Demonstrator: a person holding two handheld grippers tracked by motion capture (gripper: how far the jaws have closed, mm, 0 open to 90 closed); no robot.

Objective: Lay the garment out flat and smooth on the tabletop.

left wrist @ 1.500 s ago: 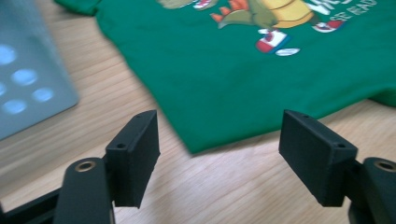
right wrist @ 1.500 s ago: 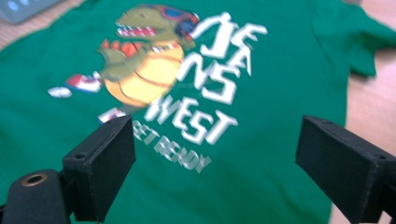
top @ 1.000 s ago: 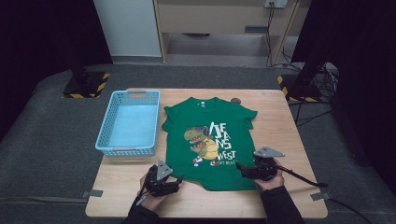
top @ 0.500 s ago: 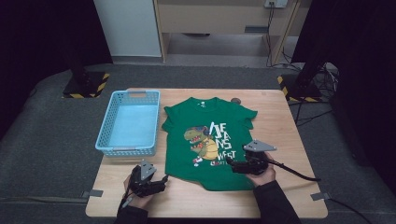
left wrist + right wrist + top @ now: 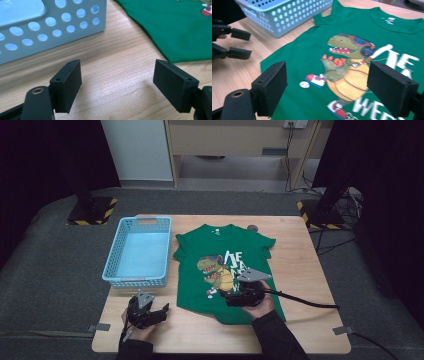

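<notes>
Green T-shirt [image 5: 227, 270] lay flat, print up, on wooden table [image 5: 300, 270], just right of blue basket [image 5: 137, 252]; same spot as in earlier frames.

R gripper [image 5: 225, 299] was over shirt's lower part, near dinosaur print [image 5: 347, 62]. Jaws stood wide apart w/ nothing between them, hovering above fabric; not gripping. Vs a second ago: it had shifted left, from shirt's lower right edge in toward the print.

L gripper [image 5: 165, 310] sat off shirt, left of its lower hem, below basket's near wall, over bare wood. Jaws had just been opening; now wide, nothing between them. Vs a second ago: it had drawn left, away from hem.

Small dark round object [image 5: 252, 227] lay just beyond shirt's right shoulder; unchanged.
</notes>
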